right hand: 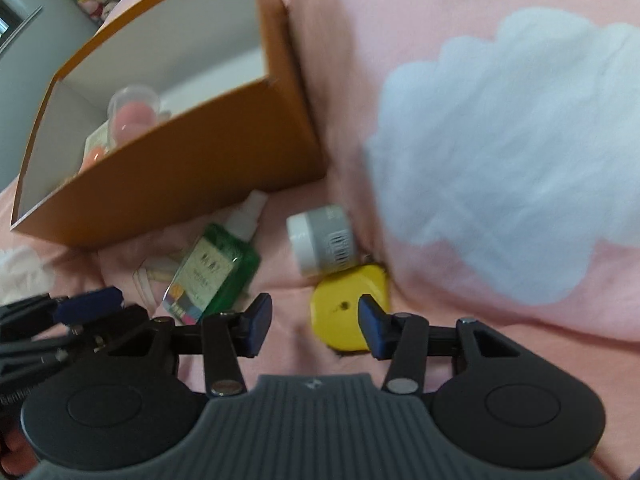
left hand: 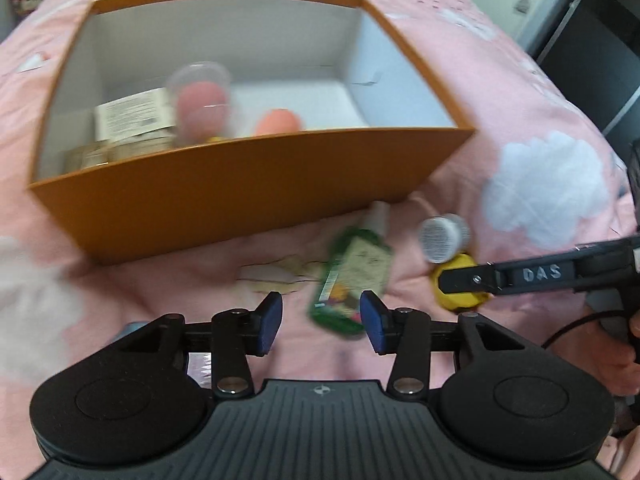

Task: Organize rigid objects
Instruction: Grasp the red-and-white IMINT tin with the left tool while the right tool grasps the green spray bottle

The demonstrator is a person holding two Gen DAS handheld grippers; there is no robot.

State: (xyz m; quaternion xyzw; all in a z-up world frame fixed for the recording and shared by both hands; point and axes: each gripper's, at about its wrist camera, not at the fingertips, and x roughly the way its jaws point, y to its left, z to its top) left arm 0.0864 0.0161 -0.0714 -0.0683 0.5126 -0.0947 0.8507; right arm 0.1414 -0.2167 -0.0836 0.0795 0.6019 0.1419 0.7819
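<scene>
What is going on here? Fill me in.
A person is tidying small items off a pink bedspread into an orange box. The left gripper is open, lined up on the green spray bottle lying in front of the box. The right gripper is open around the yellow case, beside a small white jar. The box already holds a clear container with a pink sponge and other items.

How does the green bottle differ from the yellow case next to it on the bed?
The green bottle is see-through with a printed label and a pale spray top; the yellow case is solid, plain yellow. The bottle is long, its top pointing toward the orange box; the case is squat and rounded. The bottle lies before the left tool; the case sits between the right tool fingers. Both lie on the pink cover, outside the box, ungripped.
</scene>
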